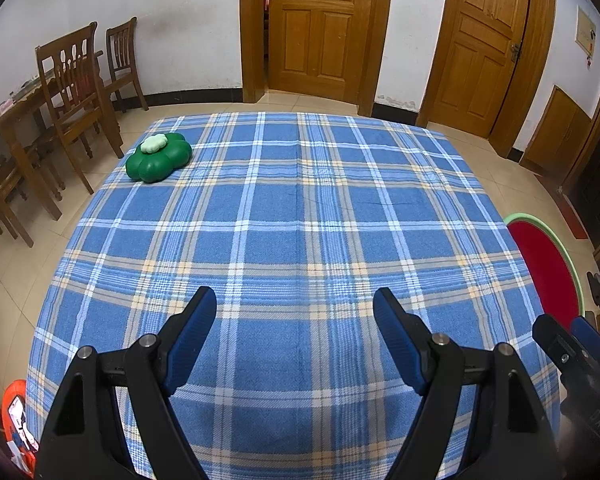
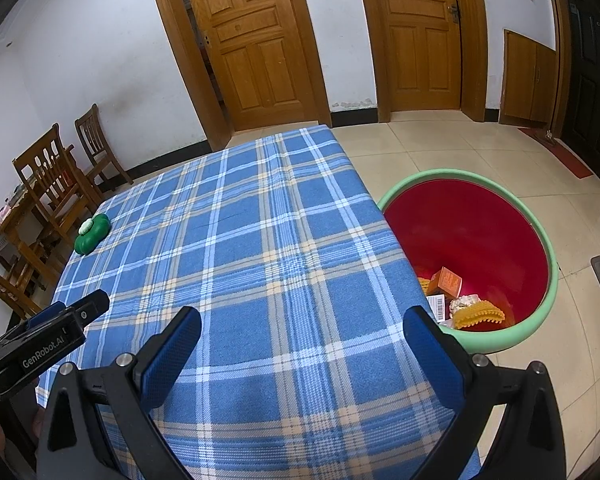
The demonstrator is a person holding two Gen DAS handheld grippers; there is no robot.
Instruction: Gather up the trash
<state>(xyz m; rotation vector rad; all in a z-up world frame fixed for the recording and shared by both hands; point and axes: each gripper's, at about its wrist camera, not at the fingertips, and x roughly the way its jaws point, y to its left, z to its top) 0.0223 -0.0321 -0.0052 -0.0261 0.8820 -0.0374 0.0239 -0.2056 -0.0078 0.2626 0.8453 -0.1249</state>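
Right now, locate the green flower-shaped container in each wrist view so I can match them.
Left wrist: green flower-shaped container, upper left, near the tablecloth's far left corner.
Right wrist: at the left edge, mid-height, same corner.
Shared landmark: the wooden chairs behind it.

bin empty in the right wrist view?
No: the red bin with the green rim already holds an orange box, a barcoded packet and yellow knitted material at its bottom.

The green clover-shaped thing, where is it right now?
In both wrist views the green clover-shaped thing sits on the plaid tablecloth at the table's far left corner, nearest the wooden chairs.
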